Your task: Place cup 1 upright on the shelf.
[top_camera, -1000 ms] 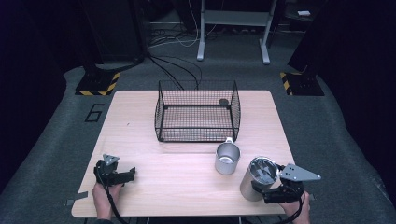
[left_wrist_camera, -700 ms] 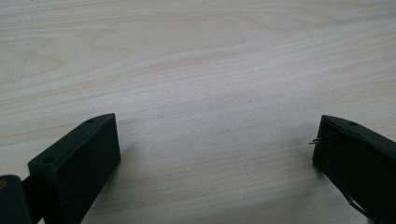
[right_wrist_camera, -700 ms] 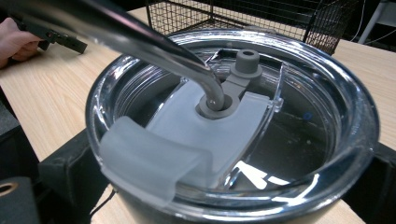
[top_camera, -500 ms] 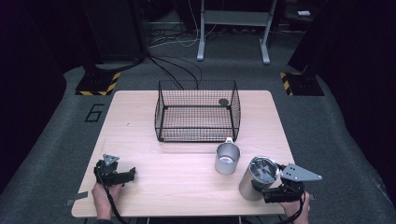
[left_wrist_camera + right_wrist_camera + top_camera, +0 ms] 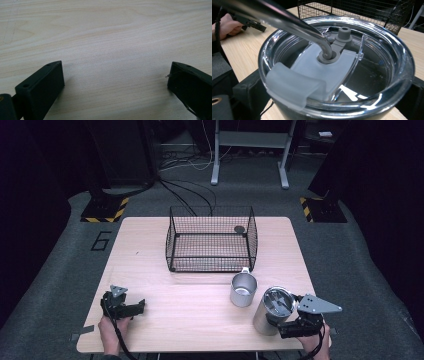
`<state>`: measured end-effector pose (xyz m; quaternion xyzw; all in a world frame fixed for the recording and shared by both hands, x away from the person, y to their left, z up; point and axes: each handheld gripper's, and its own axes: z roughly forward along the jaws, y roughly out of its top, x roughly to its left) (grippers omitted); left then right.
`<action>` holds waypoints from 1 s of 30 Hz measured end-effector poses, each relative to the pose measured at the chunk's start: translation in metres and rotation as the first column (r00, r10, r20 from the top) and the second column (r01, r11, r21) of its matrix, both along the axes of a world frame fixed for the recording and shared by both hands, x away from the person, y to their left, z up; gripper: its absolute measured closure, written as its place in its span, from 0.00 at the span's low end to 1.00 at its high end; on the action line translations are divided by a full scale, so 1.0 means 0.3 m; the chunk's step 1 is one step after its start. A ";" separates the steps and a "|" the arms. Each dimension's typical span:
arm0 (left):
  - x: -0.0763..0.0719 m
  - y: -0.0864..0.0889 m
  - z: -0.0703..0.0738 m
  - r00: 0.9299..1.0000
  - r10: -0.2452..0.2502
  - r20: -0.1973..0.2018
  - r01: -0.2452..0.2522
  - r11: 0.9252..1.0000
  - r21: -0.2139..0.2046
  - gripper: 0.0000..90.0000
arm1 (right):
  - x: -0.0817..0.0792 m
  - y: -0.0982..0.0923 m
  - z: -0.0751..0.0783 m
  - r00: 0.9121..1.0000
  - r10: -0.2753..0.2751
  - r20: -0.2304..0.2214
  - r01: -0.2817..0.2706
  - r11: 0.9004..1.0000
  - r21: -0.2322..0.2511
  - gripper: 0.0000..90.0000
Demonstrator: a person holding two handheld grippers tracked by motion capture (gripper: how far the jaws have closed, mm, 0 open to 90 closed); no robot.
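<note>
The right tongs (image 5: 280, 322) squeeze a shiny steel tumbler (image 5: 271, 311) that stands near the front right edge of the wooden surface (image 5: 200, 320). The tumbler has a clear lid (image 5: 332, 65), and a bent metal straw (image 5: 287, 18) pokes into the grey hole in the lid. A small steel mug (image 5: 243, 289) stands just beside the tumbler, on its left and a bit farther back. A black wire basket (image 5: 211, 240) sits behind the mug. The left tongs (image 5: 136, 307) rest wide open on the surface at the front left, holding nothing.
</note>
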<state>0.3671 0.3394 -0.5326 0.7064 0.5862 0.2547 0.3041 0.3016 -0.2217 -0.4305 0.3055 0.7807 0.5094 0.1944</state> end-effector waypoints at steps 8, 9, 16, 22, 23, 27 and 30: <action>0.000 0.000 0.000 1.000 0.000 0.000 0.000 1.000 0.000 0.01 | -0.002 0.035 0.020 1.000 0.027 -0.002 -0.027 1.000 0.016 0.04; 0.000 0.000 0.000 1.000 0.000 0.000 0.000 1.000 0.000 0.01 | -0.002 0.035 0.020 1.000 0.027 -0.002 -0.027 1.000 0.016 0.04; 0.000 0.000 0.000 1.000 0.000 0.000 0.000 1.000 0.000 0.01 | 0.000 0.072 0.028 0.998 0.061 -0.011 -0.061 0.998 0.015 0.04; -0.001 -0.001 0.000 1.000 0.002 -0.002 -0.002 1.000 -0.002 0.01 | 0.003 0.100 0.038 0.996 0.086 -0.014 -0.085 0.996 0.020 0.04; -0.001 -0.001 0.000 1.000 0.002 -0.002 -0.002 1.000 -0.002 0.01 | 0.004 0.107 0.040 0.996 0.091 -0.014 -0.091 0.996 0.022 0.04; -0.001 -0.001 0.000 1.000 0.001 -0.001 -0.001 1.000 -0.002 0.01 | 0.007 0.125 0.046 0.994 0.110 -0.015 -0.110 0.994 0.021 0.04; 0.000 0.000 0.000 1.000 0.000 -0.001 0.000 1.000 -0.001 0.01 | 0.008 0.149 0.050 0.992 0.128 -0.017 -0.128 0.992 0.023 0.04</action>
